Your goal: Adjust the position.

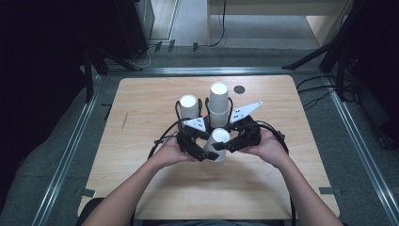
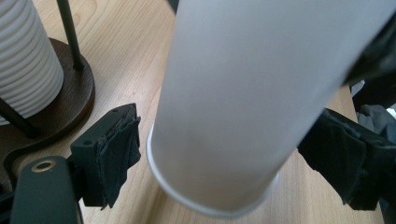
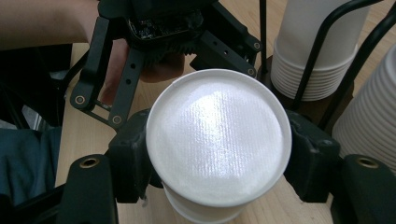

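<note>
High view: my left claw (image 1: 205,151) and right claw (image 1: 227,145) meet at a white cup (image 1: 218,142) held bottom-up near the table's (image 1: 141,122) middle, in front of the cup rack (image 1: 207,110). My right jaws press its sides near the base. My left jaws straddle it, the left pad (image 2: 116,154) clear of the wall.

Both grippers are black: the left gripper (image 1: 207,153) and right gripper (image 1: 221,146) each carry a grey three-cornered plate with dark dots — brass-looking screws, cloth-like jaw pads, black cables trailing. Forearms bare.
</note>
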A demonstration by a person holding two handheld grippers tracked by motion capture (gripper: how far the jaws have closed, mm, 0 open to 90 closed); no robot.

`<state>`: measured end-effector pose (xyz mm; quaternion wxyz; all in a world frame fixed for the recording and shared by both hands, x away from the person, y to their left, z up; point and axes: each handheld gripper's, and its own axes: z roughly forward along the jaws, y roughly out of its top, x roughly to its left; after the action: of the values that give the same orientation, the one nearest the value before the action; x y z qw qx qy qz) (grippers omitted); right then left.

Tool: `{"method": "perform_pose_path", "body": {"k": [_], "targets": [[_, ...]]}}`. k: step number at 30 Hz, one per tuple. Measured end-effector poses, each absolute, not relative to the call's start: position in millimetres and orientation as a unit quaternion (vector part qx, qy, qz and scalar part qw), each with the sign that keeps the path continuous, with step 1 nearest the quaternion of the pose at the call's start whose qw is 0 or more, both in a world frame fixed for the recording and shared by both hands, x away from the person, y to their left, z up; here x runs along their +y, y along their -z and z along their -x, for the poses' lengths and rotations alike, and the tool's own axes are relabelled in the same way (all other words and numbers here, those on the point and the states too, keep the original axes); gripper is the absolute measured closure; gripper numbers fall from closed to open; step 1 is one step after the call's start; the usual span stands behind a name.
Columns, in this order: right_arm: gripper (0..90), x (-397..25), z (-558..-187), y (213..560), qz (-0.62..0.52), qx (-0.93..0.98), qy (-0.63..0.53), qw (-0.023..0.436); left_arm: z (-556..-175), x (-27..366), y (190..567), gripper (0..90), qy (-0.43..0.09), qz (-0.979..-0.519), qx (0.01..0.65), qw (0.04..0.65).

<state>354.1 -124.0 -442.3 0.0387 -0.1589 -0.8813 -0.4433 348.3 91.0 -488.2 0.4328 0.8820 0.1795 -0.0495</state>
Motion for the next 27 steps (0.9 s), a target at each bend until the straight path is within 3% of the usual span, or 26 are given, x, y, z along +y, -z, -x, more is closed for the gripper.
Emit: {"method": "perform_pose_path", "body": {"k": [7, 11, 19, 24, 27], "targets": [[33.9, -124, -355, 441, 0.159, -0.875, 0.456, 0.048, -346, 88, 489, 16.0, 0.047, -0.884, 0.169, 0.433], [34.2, -124, -355, 441, 0.162, -0.873, 0.457, 0.051, -344, 90, 487, 24.5, 0.034, -0.886, 0.154, 0.436], [34.0, -126, -356, 442, 0.169, -0.871, 0.457, 0.059, -343, 89, 486, 30.7, 0.039, -0.885, 0.154, 0.437], [20.6, -128, -357, 442, 0.175, -0.869, 0.461, 0.039, -347, 96, 483, 30.9, 0.04, -0.882, 0.166, 0.439], [20.5, -131, -356, 442, 0.173, -0.871, 0.459, 0.039, -349, 101, 482, 31.3, 0.04, -0.88, 0.175, 0.44]]}}
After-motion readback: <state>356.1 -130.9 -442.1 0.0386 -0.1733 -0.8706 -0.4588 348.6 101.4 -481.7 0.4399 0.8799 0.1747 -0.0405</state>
